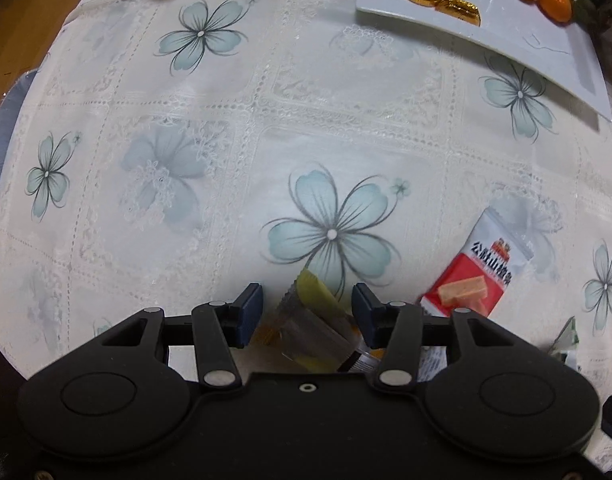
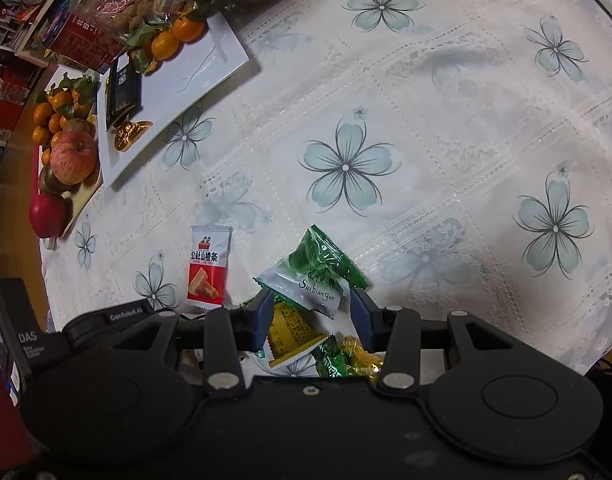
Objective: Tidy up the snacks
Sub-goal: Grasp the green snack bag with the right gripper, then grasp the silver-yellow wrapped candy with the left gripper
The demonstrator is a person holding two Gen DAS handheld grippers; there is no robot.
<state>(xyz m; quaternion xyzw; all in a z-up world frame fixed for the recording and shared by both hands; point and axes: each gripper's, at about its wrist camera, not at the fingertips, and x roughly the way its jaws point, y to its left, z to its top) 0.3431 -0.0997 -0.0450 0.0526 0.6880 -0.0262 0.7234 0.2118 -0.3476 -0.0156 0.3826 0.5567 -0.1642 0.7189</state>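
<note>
**Two grippers over the loose snack pile, white tray waiting**

Nearest my left lens, my left gripper point(image 1: 308, 312) points straight down with its jaws wide apart around a clear-and-yellow wrapped snack point(image 1: 314, 316). The blue pads stand on either side of it and do not press, so I judge I am lined up to take it, not holding it. At about 2 o'clock from that gripper lies the red-and-white hawthorn-strip packet point(image 1: 476, 268), flat on the flowered tablecloth point(image 1: 226, 120) and apart from the pile, easy to pick later.

My right gripper point(image 2: 312, 312) leans over the same heap. Its jaws stand partly apart on either side of the green-and-white Suibianguo packet point(image 2: 316, 276); the left pad looks close to the wrapper, but I cannot tell whether it is truly clamped. Under it sit a yellow wafer-like packet point(image 2: 292, 332) and a few small green and gold candies point(image 2: 346, 360), too jumbled to count.

At 11 o'clock in the right view, the white rectangular tray point(image 2: 194, 76) holds one black packet, some gold foil coins and several mandarins; its near half is bare, likely where these snacks belong. Farther left, a fruit plate point(image 2: 91, 190) carries two apples and more mandarins.
</note>
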